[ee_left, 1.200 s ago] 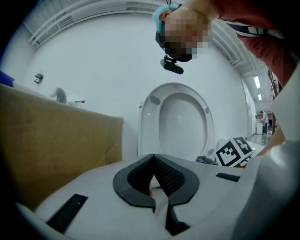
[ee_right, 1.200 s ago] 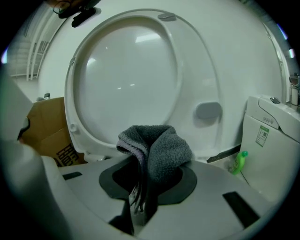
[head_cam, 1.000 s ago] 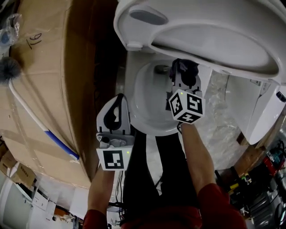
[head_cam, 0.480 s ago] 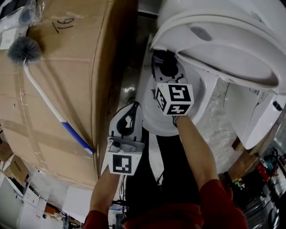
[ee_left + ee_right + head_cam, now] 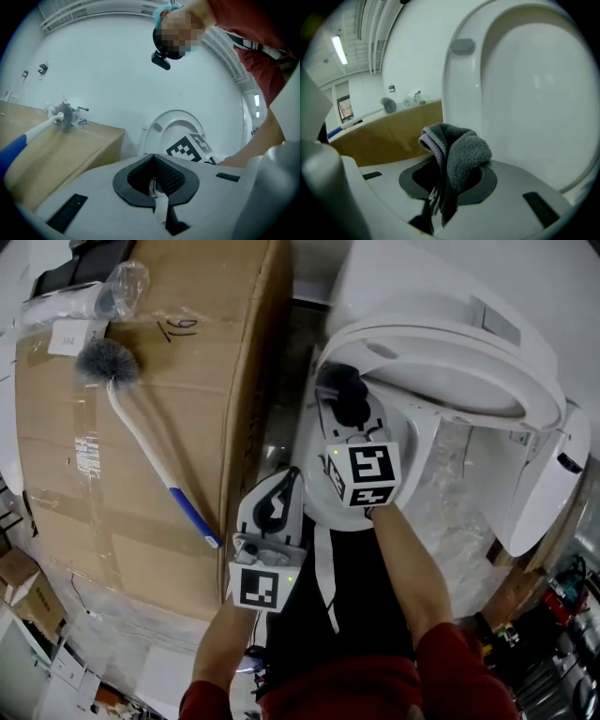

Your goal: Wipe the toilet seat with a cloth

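Twice squeezed tight: on a grey cloth (image 5: pixel 459 154) in the right gripper (image 5: pixel 348 411), on nothing in the left gripper (image 5: pixel 285 480). Holds the cloth over the toilet bowl (image 5: pixel 311 454), right by the raised toilet seat (image 5: pixel 441 352), maybe touching it; hard to tell from above.

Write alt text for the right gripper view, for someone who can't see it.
Close up, the right gripper clamps a bunched grey cloth. Behind it rises a white toilet lid, tipped up, with a brown cardboard box off to the left.
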The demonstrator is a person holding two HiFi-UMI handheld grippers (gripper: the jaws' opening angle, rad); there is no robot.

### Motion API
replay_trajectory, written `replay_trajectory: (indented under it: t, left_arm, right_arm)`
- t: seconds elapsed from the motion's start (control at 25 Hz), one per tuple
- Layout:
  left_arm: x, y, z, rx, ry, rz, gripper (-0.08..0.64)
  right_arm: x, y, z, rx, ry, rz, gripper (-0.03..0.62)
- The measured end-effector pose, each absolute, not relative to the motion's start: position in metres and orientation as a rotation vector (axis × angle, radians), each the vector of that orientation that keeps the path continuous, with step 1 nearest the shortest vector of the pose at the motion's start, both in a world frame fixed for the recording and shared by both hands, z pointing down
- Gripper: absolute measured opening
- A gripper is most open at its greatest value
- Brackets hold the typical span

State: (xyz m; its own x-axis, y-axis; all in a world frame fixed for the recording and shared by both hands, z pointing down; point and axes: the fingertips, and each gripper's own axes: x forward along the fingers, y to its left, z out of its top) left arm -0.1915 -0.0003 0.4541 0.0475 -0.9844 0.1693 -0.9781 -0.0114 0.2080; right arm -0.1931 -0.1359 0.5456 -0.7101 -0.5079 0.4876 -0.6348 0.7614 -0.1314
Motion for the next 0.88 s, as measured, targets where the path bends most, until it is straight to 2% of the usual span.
replay_trajectory:
  t: [0.52, 0.88]
  left_arm:
    - [-0.193, -0.024, 0.323, 2.094, -2.092, -0.079, 0.011]
    - [-0.161, -0.034, 0.268, 2.168, -2.089, -0.043, 0.011]
  right_arm:
    - [-0.184, -0.152, 0.386, 0.903, -2.612, 0.3, 0.084]
    - [-0.135, -0.18, 0.308, 1.004, -2.621, 0.233, 0.084]
